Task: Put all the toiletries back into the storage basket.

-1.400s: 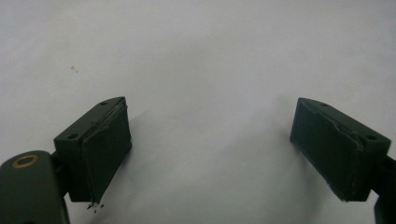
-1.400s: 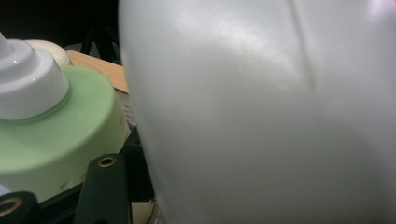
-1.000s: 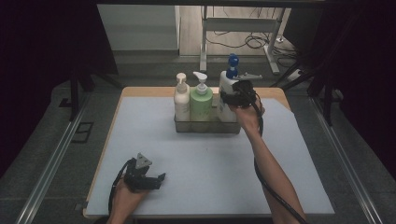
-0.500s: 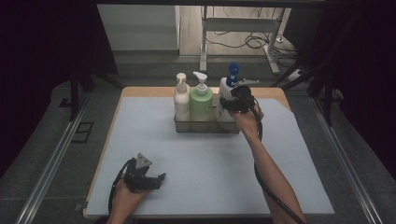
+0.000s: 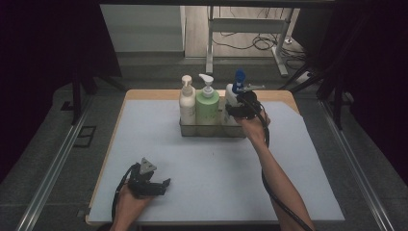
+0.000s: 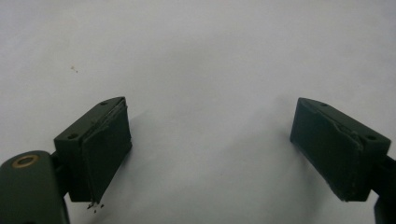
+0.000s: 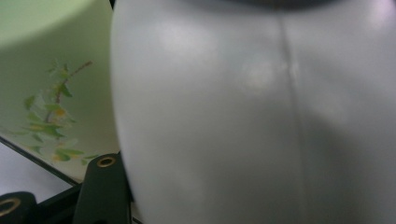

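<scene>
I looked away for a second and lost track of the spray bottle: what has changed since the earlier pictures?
The right tool, closed on the white bottle with the blue sprayer, has lowered it into the tray beside the green bottle; the sprayer sits lower than before. The left tool stays open on the mat, and the other two bottles have not moved.

Glossy white plastic bottle (image 7: 261,112)
</scene>
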